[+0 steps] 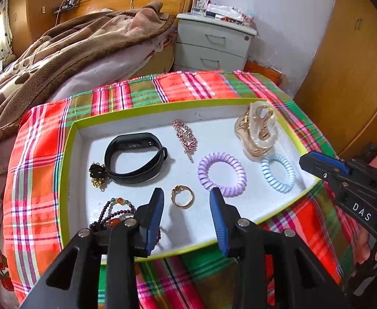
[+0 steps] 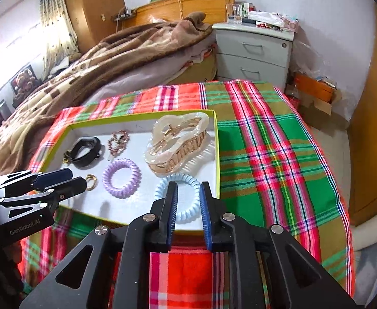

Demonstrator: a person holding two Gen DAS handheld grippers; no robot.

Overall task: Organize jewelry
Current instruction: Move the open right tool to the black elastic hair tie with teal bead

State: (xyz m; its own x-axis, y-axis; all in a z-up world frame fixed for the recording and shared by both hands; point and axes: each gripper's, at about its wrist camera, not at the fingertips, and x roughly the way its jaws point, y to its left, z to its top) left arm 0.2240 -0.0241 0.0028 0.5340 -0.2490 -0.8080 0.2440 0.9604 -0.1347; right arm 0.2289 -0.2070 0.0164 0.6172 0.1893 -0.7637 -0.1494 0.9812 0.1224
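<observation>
A shallow white tray with a lime rim [image 1: 67, 154] [image 2: 217, 144] lies on a plaid cloth. It holds a black wristband [image 1: 134, 158] [image 2: 86, 152], a pink bead clip [image 1: 185, 135] [image 2: 118, 140], a gold ring [image 1: 182, 197] [image 2: 92, 180], a purple coil tie [image 1: 221, 173] [image 2: 121, 177], a light blue coil tie [image 1: 278, 172] [image 2: 162, 188], a cream and gold claw clip [image 1: 256, 131] [image 2: 178, 141], a dark bead bracelet [image 1: 113, 212] and a black and gold charm [image 1: 97, 175]. My left gripper [image 1: 185, 200] [image 2: 67, 177] is open, its fingers either side of the ring. My right gripper [image 2: 188, 188] [image 1: 307, 158] is open and empty over the blue tie.
The plaid cloth [image 2: 265, 154] covers the surface with bare room right of the tray. A bed with a brown blanket [image 1: 59, 59] lies behind on the left. A grey two-drawer nightstand [image 1: 211, 43] stands at the back. A wooden wardrobe [image 1: 355, 64] is on the right.
</observation>
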